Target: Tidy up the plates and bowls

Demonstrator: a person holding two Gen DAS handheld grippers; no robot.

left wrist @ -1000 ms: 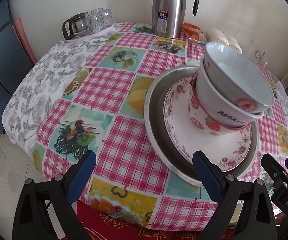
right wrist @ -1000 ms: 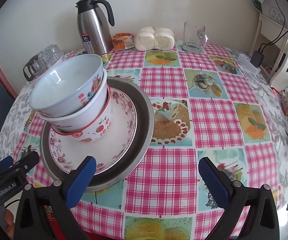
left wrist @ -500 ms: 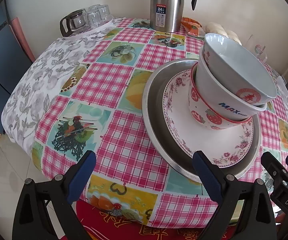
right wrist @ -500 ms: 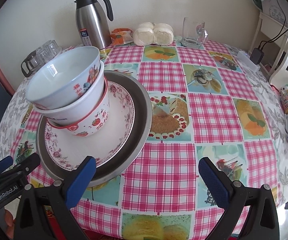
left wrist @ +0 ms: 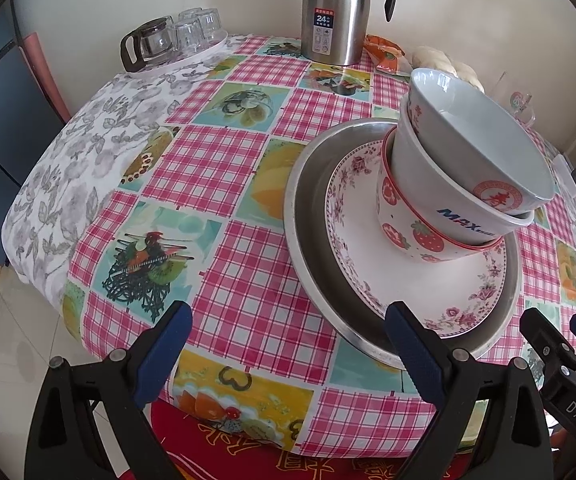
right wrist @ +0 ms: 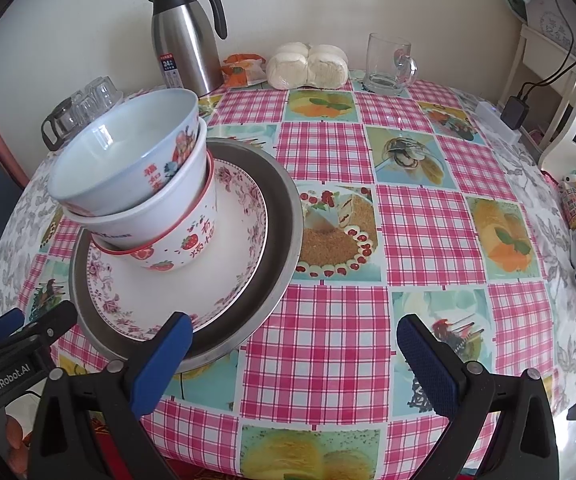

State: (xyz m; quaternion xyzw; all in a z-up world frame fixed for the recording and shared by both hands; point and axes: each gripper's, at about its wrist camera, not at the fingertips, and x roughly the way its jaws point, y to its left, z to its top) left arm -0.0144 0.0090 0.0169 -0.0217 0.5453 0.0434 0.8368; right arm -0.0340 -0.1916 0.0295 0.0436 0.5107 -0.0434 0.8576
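Steel tray [left wrist: 308, 216] holds floral plate [left wrist: 368, 240] – 3 nested bowls [left wrist: 468, 176] atop; both grippers [left wrist: 284, 344] [right wrist: 294, 346] wide, empty.

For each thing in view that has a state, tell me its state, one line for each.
Left gripper: jaws open, holding nothing.
Right gripper: jaws open, holding nothing.
Top bowl: empty, tilted, nested in the white bowl.
White bowl: nested in the strawberry bowl.
Strawberry bowl: upright on the floral plate.
Floral plate: lying in the metal pan.
Metal pan: flat on the table.
Thermos: upright, lid on.
Glass mug: upright, empty.
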